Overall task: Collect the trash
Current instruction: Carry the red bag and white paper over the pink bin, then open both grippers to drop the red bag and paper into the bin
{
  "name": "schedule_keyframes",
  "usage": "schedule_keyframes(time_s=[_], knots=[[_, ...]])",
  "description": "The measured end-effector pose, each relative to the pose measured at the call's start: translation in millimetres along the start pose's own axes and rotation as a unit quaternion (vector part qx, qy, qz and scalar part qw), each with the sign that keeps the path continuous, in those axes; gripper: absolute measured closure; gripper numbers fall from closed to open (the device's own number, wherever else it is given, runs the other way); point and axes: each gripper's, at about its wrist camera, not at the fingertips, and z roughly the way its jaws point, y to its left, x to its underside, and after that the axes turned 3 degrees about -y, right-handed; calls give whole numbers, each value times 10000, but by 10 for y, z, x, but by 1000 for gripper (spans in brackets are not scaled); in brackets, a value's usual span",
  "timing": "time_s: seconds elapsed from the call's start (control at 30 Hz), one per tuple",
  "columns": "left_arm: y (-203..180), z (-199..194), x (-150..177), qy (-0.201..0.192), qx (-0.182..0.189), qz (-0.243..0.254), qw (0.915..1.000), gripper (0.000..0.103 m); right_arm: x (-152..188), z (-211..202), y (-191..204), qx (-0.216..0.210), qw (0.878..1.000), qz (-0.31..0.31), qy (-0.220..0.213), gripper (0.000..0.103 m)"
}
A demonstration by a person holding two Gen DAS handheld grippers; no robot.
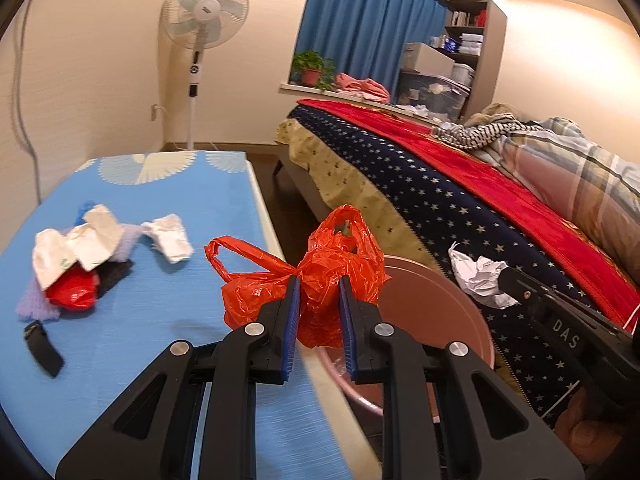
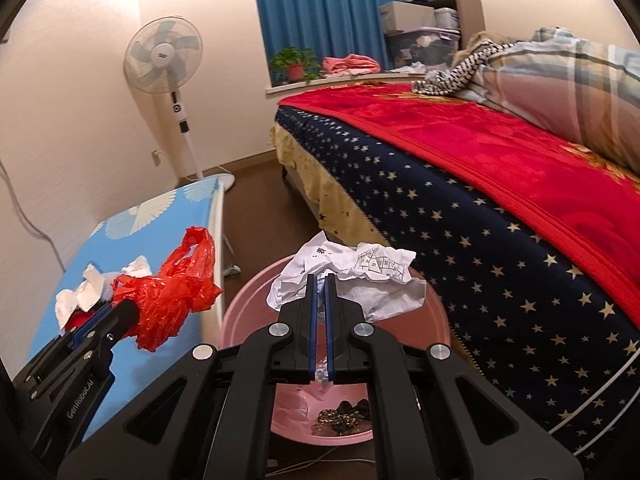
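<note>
My left gripper (image 1: 319, 282) is shut on a crumpled red plastic bag (image 1: 320, 280) and holds it at the table's right edge, beside the pink bin (image 1: 440, 300). My right gripper (image 2: 319, 280) is shut on a crumpled white paper (image 2: 360, 276) and holds it above the pink bin (image 2: 248, 312). The right gripper and its paper (image 1: 480, 276) also show in the left wrist view. The left gripper with the red bag (image 2: 168, 300) also shows in the right wrist view. More trash lies on the blue table (image 1: 180, 320): white paper scraps (image 1: 80, 244), a white wad (image 1: 170, 236) and a red wrapper (image 1: 74, 292).
A bed with a red and star-patterned blanket (image 1: 440, 184) stands right of the bin. A standing fan (image 1: 200, 20) is at the back wall. A black strip (image 1: 42, 346) lies at the table's left. Dark scraps (image 2: 340, 420) lie in the bin's bottom.
</note>
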Motion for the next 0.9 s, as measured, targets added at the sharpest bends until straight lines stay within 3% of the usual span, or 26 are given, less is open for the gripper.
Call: schedule_keyframes(time_s=[0.4, 0.77, 0.87, 0.9], knots=[[-345, 301, 35, 168, 381, 186, 9990, 84, -5, 111, -212, 295, 9992, 236, 133, 100], [-372, 449, 52, 328, 606, 131, 9975, 83, -25, 180, -274, 360, 9987, 322, 180, 99], [-374, 495, 66, 464, 786, 144, 9957, 77, -30, 182, -280, 411, 9984, 326, 206, 95], [-377, 496, 75, 474, 784, 156, 9957, 76, -37, 192, -296, 431, 9983, 333, 229, 88]])
